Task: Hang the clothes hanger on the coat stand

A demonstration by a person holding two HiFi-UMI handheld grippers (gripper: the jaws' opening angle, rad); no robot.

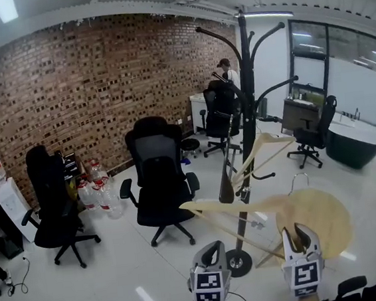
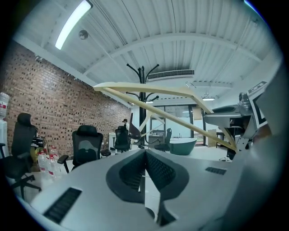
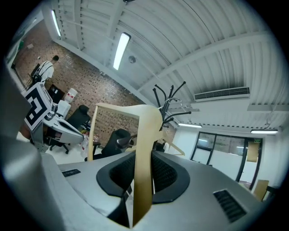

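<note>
A black coat stand (image 1: 247,107) rises from a round base on the floor ahead, with one wooden hanger (image 1: 263,150) hung on it. My right gripper (image 1: 298,234) is shut on a second wooden clothes hanger (image 1: 231,208), gripping one arm of it (image 3: 144,135). That hanger is held low in front of the stand, its metal hook (image 1: 300,180) pointing up. My left gripper (image 1: 210,251) is beside it, shut with nothing between its pads (image 2: 144,155); the held hanger (image 2: 158,90) crosses above it. The coat stand (image 2: 142,90) shows behind.
Black office chairs (image 1: 159,183) (image 1: 54,207) stand left of the stand, with water bottles (image 1: 98,189) by the brick wall. A round wooden table (image 1: 332,221) is just right of the stand's base. A person (image 1: 226,72) stands at a desk far back. A dark tub (image 1: 354,142) sits at the right.
</note>
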